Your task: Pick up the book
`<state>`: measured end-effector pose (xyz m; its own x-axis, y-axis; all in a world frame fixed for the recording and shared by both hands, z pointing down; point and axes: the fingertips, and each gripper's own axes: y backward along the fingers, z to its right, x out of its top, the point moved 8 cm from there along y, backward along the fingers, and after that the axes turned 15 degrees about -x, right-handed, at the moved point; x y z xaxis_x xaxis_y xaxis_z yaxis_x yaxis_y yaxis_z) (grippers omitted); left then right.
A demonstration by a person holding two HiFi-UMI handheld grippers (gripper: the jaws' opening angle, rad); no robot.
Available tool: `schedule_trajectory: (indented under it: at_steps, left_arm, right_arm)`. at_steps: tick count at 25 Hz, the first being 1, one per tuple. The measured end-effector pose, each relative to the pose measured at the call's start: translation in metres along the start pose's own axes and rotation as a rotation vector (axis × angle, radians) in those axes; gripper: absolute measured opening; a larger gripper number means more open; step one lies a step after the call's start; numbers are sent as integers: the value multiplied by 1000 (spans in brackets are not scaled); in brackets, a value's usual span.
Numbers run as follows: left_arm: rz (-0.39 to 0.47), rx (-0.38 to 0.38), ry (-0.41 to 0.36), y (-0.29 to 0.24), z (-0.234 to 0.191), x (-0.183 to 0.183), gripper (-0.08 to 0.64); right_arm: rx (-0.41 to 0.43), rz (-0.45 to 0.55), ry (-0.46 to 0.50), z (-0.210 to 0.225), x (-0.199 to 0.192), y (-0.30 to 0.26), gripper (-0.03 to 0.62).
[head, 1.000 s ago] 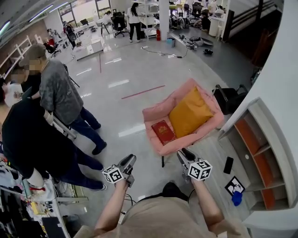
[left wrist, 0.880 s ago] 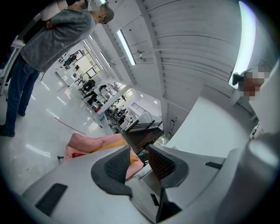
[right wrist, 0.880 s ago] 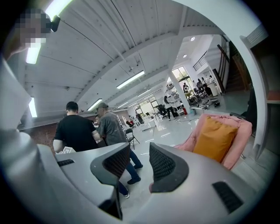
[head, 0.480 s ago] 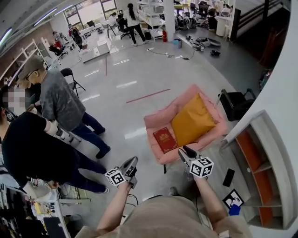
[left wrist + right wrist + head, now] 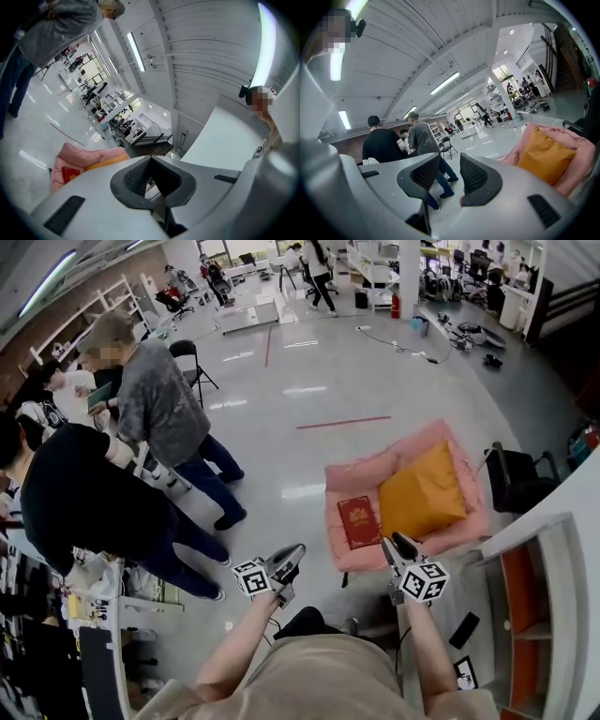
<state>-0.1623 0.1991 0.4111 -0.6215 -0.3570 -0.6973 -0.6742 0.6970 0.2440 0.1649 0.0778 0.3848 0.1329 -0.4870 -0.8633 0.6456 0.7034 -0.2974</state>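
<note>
A red book (image 5: 359, 521) lies flat on the seat of a pink armchair (image 5: 349, 474), beside a yellow cushion (image 5: 422, 491). My left gripper (image 5: 296, 550) hangs short of the chair's near left corner with its jaws shut and nothing in them. My right gripper (image 5: 393, 542) hovers at the chair's front edge, just near of the cushion, its jaws slightly open and empty. The left gripper view shows the shut pads (image 5: 151, 169) with the book (image 5: 70, 173) far off to the lower left. The right gripper view shows the parted pads (image 5: 449, 176) and the cushion (image 5: 546, 157); the book is hidden there.
Two people stand to the left, one in grey (image 5: 159, 399) and one in black (image 5: 84, 502). A black office chair (image 5: 517, 479) sits right of the armchair, and a shelf unit (image 5: 534, 615) lines the right wall. A cluttered table (image 5: 94, 615) is at the near left.
I have walked closer to the pink armchair, and both grippers now reach nearly to its front edge. The book has stayed where it lay on the seat.
</note>
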Motion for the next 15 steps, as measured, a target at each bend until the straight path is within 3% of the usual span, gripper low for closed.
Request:
schedule_trajectory:
  at_steps: [9, 15]
  left_arm:
    - [19, 66, 42, -1, -60, 24, 9]
    - [-34, 63, 125, -20, -121, 56, 46]
  right_arm:
    - [-2, -20, 11, -1, 10, -54, 126]
    - [-116, -42, -19, 3, 19, -82, 126]
